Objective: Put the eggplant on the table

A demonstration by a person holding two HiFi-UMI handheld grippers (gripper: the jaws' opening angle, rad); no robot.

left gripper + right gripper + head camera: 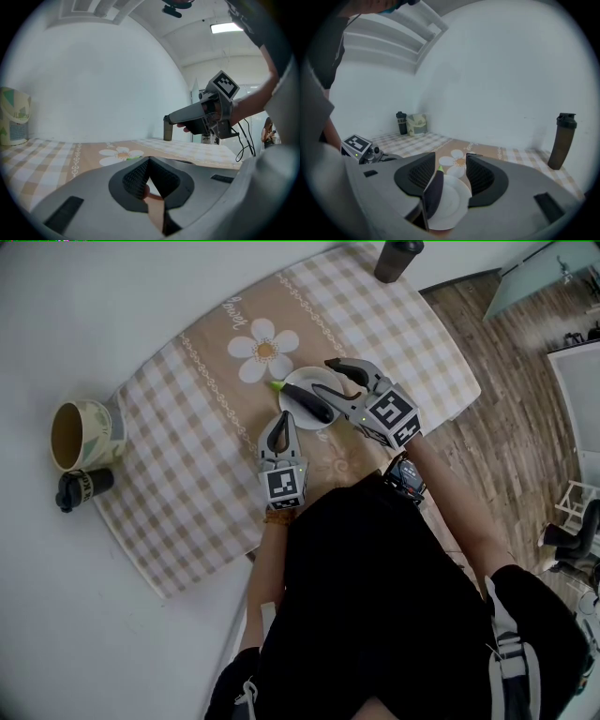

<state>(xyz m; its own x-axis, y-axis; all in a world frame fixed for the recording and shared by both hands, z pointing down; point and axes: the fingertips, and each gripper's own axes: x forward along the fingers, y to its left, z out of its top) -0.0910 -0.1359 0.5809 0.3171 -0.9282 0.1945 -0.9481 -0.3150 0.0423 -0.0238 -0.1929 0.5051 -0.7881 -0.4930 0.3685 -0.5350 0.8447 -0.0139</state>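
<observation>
Two jaws of right gripper [451,164] spread wide, flanking the eggplant [432,194] without clamping; contact unclear. Left gripper [149,161] clenched on nothing, tips just beside the plate [298,381]. Eggplant lying on the white plate atop checked cloth [187,474], green stem toward a printed daisy [264,350]. Cursive beside daisy and lettering on black bottle [82,487] too small to read.
</observation>
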